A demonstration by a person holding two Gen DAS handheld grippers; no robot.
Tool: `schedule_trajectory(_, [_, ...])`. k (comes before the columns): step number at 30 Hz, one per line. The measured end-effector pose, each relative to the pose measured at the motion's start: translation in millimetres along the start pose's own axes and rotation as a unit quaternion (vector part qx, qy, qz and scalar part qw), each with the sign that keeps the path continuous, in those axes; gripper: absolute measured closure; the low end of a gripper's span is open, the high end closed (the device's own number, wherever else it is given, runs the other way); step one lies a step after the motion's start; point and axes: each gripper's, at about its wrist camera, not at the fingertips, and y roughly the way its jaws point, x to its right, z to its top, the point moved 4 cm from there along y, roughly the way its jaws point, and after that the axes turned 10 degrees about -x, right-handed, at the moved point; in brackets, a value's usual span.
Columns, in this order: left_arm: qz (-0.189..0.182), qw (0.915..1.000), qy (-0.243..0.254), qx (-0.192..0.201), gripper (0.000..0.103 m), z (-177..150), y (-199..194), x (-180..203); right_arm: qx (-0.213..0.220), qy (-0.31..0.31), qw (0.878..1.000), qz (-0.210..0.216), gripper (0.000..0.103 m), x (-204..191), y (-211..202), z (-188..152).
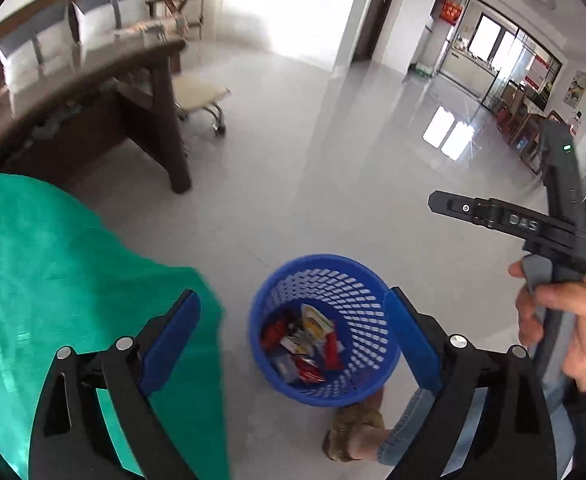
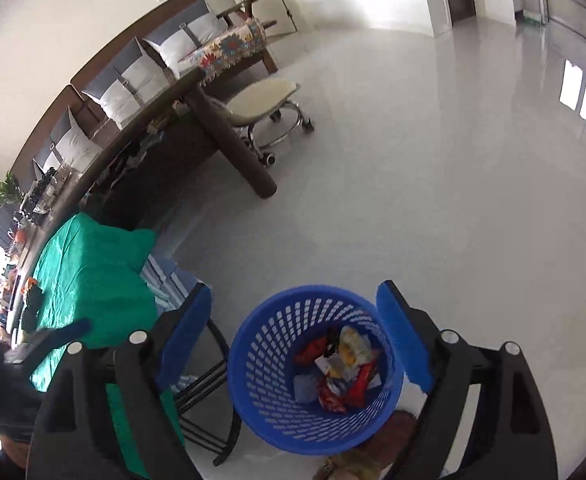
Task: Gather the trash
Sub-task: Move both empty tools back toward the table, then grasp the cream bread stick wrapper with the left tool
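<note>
Trash in blue basket, below both spread, empty grippers

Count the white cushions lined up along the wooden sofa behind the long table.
4, seen from the right wrist: one at the far end, the next, a third, and the nearest. The table may hide more.

- A home living room is shown, going by a wooden sofa with pillows behind a long dark table.
- A padded stool on casters is seen on the glossy floor.
- Beyond a glass door, probably a kitchen is glimpsed.
</note>
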Motion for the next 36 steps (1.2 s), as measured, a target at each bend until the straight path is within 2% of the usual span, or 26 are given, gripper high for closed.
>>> schedule_trajectory(3, [0.037,0.9989,-0.018,0.021,0.006,-32.3,-36.4,-34.1,0.017,-0.012,1.0,-0.017,0.015,-6.8,-3.9,1.1])
schedule_trajectory(6, [0.079,0.9952,-0.052,0.025,0.006,-75.6,-64.5,-73.3,0.029,-0.038,0.998,-0.047,0.012,-23.2,-3.5,-0.4])
schedule_trajectory(8, [0.103,0.9914,-0.075,0.028,0.006,-103.7,-80.6,-96.9,0.036,-0.065,0.995,-0.068,0.01,-38.4,-1.9,-2.5])
schedule_trajectory(12, [0.148,0.9783,-0.138,0.046,0.006,-156.4,-114.0,-153.7,0.052,-0.144,0.983,-0.101,0.008,-87.6,4.6,-18.3])
schedule_trajectory(15, [0.186,0.9658,-0.175,0.045,0.006,-186.0,-133.6,-191.2,0.063,-0.215,0.971,-0.084,0.007,-144.9,8.4,-43.1])
schedule_trajectory(18, [0.206,0.9565,-0.199,0.054,0.006,-208.0,-154.8,-218.8,0.052,-0.259,0.964,-0.025,0.006,-212.0,12.2,-77.0])
schedule_trajectory(20, [0.205,0.9504,-0.225,0.061,0.006,-226.9,-167.9,-237.2,0.037,-0.298,0.954,0.016,0.005,-265.6,18.8,-105.7])
schedule_trajectory(22, [0.198,0.9457,-0.25,0.063,0.006,-241.0,-175.8,-252.7,0.015,-0.331,0.943,0.034,0.005,-308.2,28.9,-126.1])
schedule_trajectory(24, [0.199,0.9432,-0.257,0.066,0.006,-254.5,-184.4,-263.8,-0.011,-0.36,0.932,0.048,0.005,-352.1,45.0,-143.2])
schedule_trajectory(27, [0.214,0.9404,-0.256,0.066,0.006,-272.8,-194.9,-277.4,-0.031,-0.39,0.919,0.047,0.005,-394.1,64.8,-156.2])
schedule_trajectory(32, [0.207,0.9401,-0.264,0.062,0.006,-282.4,-208.4,-317.3,-0.062,-0.413,0.908,0.022,0.005,-423.2,100.4,-173.0])
schedule_trajectory(36, [0.207,0.9478,-0.234,0.062,0.006,-258.4,-212.0,-348.1,-0.074,-0.412,0.908,0.019,0.005,-429.2,108.1,-185.6])
